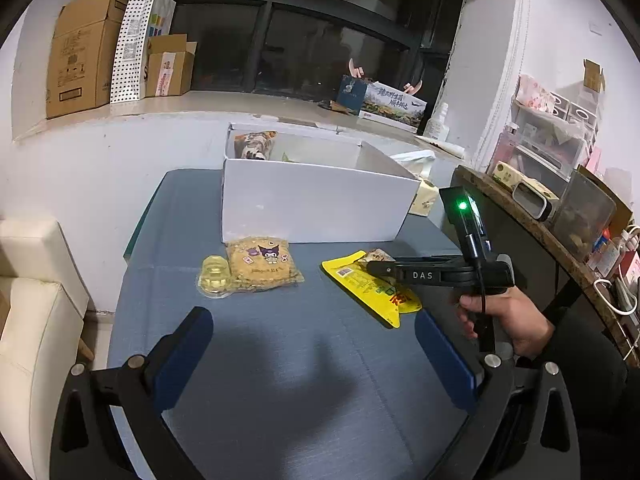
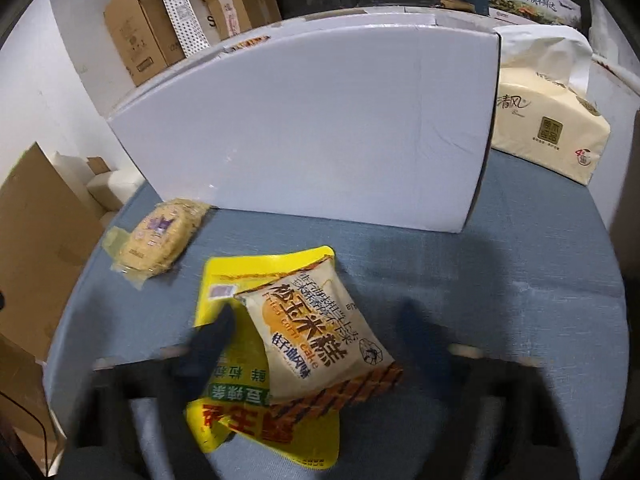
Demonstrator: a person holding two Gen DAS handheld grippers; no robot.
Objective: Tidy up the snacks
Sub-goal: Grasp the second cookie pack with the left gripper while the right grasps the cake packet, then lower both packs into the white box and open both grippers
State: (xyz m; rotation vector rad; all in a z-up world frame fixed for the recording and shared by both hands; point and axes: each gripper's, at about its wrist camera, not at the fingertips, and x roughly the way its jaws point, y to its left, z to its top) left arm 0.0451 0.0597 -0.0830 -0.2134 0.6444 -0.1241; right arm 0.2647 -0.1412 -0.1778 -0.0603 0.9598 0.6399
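A white box [image 1: 312, 204] stands at the back of the blue table [image 1: 288, 352]; some snacks lie inside it. In front of it lie a noodle pack with a cartoon figure [image 1: 262, 262], a clear jelly cup [image 1: 215, 276], a yellow pouch [image 1: 370, 286] and a corn cake pack [image 2: 316, 332] resting on the yellow pouch [image 2: 228, 412]. My left gripper [image 1: 314, 356] is open and empty above the near table. My right gripper [image 2: 316, 340] is open, its blurred fingers either side of the corn cake pack. It shows side-on in the left wrist view [image 1: 400, 272].
A tissue pack [image 2: 548, 120] stands right of the white box [image 2: 312, 128]. Cardboard boxes [image 1: 84, 52] sit on the window ledge. A cluttered shelf [image 1: 560, 184] is at the right, a cream chair [image 1: 36, 304] at the left.
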